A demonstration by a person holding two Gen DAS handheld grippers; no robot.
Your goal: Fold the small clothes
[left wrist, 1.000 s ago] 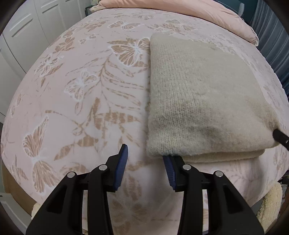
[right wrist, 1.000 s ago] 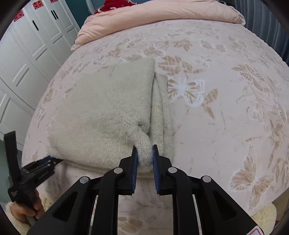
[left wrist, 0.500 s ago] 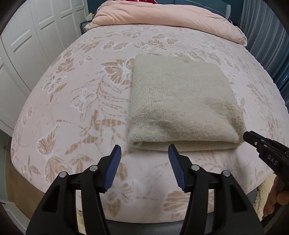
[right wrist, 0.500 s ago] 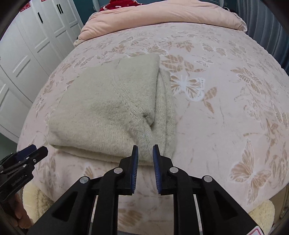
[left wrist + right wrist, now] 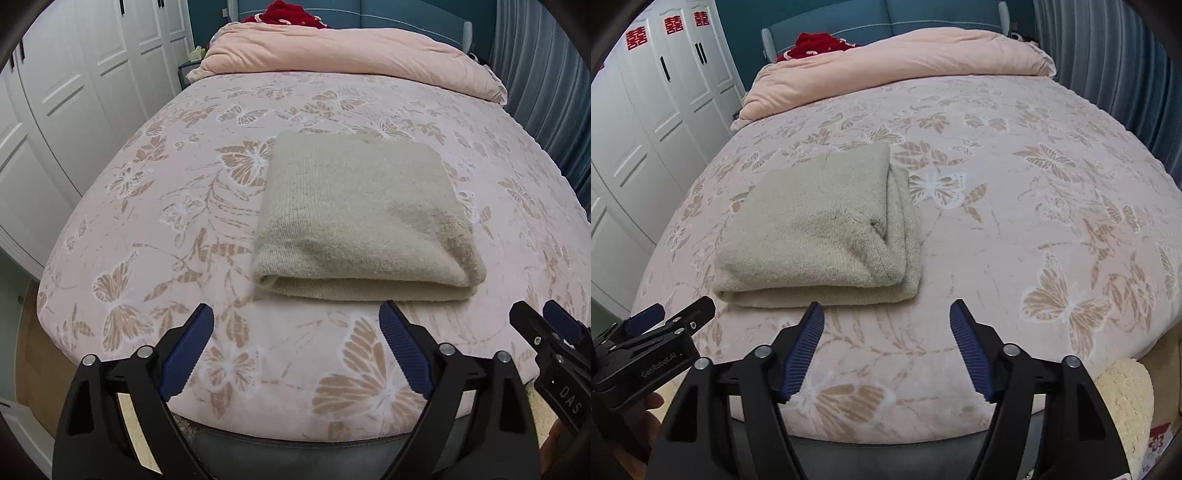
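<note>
A beige knitted garment [image 5: 364,218] lies folded into a thick rectangle on the bed, near its front edge; it also shows in the right wrist view [image 5: 820,229]. My left gripper [image 5: 295,350] is open and empty, held back from the garment's near edge. My right gripper [image 5: 886,343] is open and empty, in front of the garment's right corner. The right gripper also shows at the lower right of the left wrist view [image 5: 546,332], and the left gripper at the lower left of the right wrist view [image 5: 672,314].
The bed has a pink butterfly-print cover [image 5: 177,206]. A pink duvet [image 5: 351,55] is bunched at the head, with something red [image 5: 816,42] behind it. White wardrobe doors [image 5: 646,110] stand on the left, a grey-blue curtain [image 5: 1108,55] on the right. A cream rug [image 5: 1126,398] lies on the floor.
My right gripper has let go of the garment's near corner and opened wide. Both grippers have pulled back from the garment toward the foot of the bed. The left jaws opened wider.
</note>
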